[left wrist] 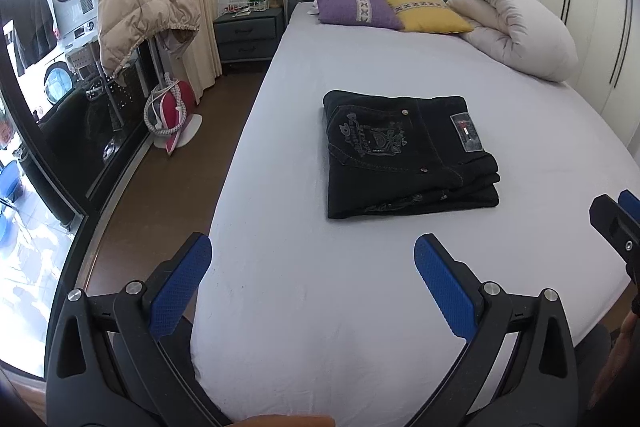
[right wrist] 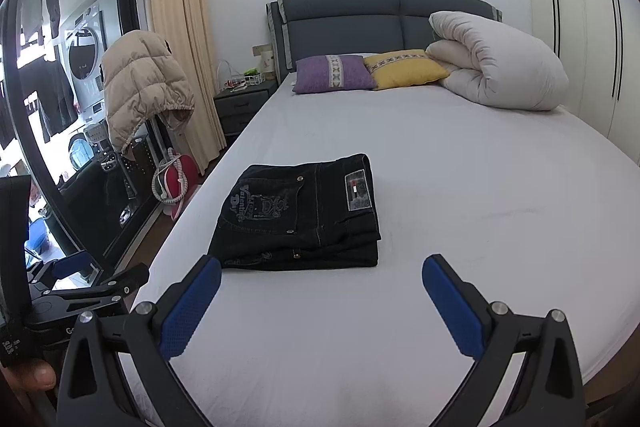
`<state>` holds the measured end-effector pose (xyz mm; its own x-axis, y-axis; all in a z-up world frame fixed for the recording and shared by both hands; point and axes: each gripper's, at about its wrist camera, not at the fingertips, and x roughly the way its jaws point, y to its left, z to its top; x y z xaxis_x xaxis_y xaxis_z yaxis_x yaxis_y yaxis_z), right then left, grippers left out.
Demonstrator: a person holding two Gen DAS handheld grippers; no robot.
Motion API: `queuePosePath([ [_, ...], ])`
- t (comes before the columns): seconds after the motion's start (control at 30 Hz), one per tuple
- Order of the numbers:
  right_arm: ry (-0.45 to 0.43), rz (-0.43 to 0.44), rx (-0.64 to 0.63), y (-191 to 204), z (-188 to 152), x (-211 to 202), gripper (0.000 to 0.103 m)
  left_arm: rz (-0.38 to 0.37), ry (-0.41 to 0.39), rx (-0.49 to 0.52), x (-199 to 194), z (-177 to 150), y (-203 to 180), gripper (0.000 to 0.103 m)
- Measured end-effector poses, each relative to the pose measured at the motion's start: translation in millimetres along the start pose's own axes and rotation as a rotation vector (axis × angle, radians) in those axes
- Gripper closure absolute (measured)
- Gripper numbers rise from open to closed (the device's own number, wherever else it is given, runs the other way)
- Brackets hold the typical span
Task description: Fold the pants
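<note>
Black jeans [left wrist: 408,155] lie folded into a compact stack on the bed's white sheet [left wrist: 320,287], back pocket embroidery and waist label facing up. They also show in the right wrist view [right wrist: 304,215]. My left gripper [left wrist: 312,251] is open and empty, held above the sheet short of the jeans' near edge. My right gripper [right wrist: 322,271] is open and empty, just in front of the jeans' near edge. The right gripper's fingertip shows at the right edge of the left wrist view [left wrist: 616,223]; the left gripper shows at the left of the right wrist view [right wrist: 80,279].
A purple pillow [right wrist: 334,73], a yellow pillow [right wrist: 404,69] and a rolled white duvet [right wrist: 500,67] lie by the grey headboard [right wrist: 360,15]. Left of the bed are brown floor [left wrist: 168,187], a nightstand [left wrist: 246,33], a beige puffer jacket [left wrist: 140,3] and a glass door [left wrist: 52,107]. Wardrobes [right wrist: 580,27] stand on the right.
</note>
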<state>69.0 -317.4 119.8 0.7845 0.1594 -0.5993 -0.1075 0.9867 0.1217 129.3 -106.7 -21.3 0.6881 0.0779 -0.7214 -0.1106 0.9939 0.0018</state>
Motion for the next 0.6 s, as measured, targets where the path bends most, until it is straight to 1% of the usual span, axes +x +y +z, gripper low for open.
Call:
queuePosePath([
  [0.23,0.026,-0.006,0.017,-4.1,-2.1,5.1,0.0,0.002,0.013,0.001,5.1,-3.0,0.4,0.0],
  [0.6,0.039,-0.005,0.008,-2.6,-3.4,8.2,0.0,0.004,0.024,-0.001,9.6,-7.4,-0.3,0.0],
])
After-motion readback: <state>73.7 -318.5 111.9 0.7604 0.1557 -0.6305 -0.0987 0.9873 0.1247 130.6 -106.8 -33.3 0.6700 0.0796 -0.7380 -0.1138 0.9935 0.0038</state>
